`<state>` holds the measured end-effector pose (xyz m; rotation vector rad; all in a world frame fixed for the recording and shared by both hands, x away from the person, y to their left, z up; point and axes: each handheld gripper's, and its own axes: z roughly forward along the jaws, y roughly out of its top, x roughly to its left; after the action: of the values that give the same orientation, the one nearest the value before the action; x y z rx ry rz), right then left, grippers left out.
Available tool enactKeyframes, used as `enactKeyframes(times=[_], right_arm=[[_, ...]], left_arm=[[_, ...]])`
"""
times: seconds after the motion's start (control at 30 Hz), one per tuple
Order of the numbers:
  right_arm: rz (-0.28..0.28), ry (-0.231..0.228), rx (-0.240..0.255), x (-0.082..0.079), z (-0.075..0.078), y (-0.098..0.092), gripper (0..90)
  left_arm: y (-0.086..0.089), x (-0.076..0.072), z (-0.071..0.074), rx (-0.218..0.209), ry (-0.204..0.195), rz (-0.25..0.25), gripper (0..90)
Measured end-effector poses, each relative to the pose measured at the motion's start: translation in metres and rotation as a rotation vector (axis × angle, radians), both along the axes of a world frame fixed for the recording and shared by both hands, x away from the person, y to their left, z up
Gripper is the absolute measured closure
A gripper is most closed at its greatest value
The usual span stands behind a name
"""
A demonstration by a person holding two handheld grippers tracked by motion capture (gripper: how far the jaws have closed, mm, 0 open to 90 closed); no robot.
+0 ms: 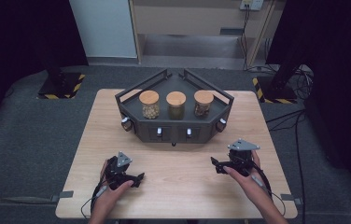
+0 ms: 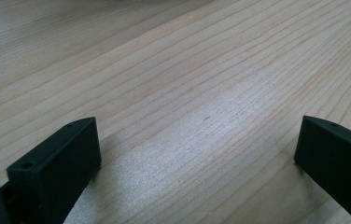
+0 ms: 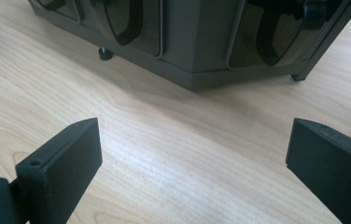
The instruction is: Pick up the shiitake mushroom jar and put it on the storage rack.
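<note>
A dark angled rack [image 1: 173,135] stands at the back middle of the wooden table [image 1: 178,191]. On its top shelf stand three glass jars with wooden lids: a left jar [image 1: 149,104], a middle jar [image 1: 176,105] and a right jar [image 1: 203,103]. My left gripper [image 1: 137,178] rests low at the front left, open, with bare wood [image 2: 187,70] between its jaws. At the front right, my right gripper [image 1: 214,163] is open and points toward the rack's lower body [image 3: 197,51], well short of it. Nothing lies between its fingers [image 3: 61,168].
The rack's front has two small drawers with white handles [image 1: 159,132] [image 1: 188,132] and a knob on each slanted side [image 1: 125,123] [image 1: 222,124]. A small foot [image 3: 104,52] holds it off the table. Grey carpet surrounds the table, with cables at the right.
</note>
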<state>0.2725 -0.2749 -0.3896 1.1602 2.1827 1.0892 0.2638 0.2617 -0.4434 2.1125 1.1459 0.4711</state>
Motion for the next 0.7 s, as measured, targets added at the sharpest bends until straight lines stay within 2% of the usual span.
enactKeyframes(times=[0.5, 0.6, 0.7], right_arm=[[0.017, 0.008, 0.008, -0.013, -0.012, -0.002, 3.7], [0.015, 0.014, 0.019, -0.016, -0.015, -0.003, 3.7], [0.018, 0.041, 0.012, -0.018, -0.024, -0.001, 3.7]], left_arm=[[0.0, 0.0, 0.0, 0.0, 0.0, 0.001, 0.0], [0.0, 0.0, 0.0, 0.0, 0.0, 0.001, 0.0], [0.0, 0.0, 0.0, 0.001, 0.0, 0.002, 0.0]])
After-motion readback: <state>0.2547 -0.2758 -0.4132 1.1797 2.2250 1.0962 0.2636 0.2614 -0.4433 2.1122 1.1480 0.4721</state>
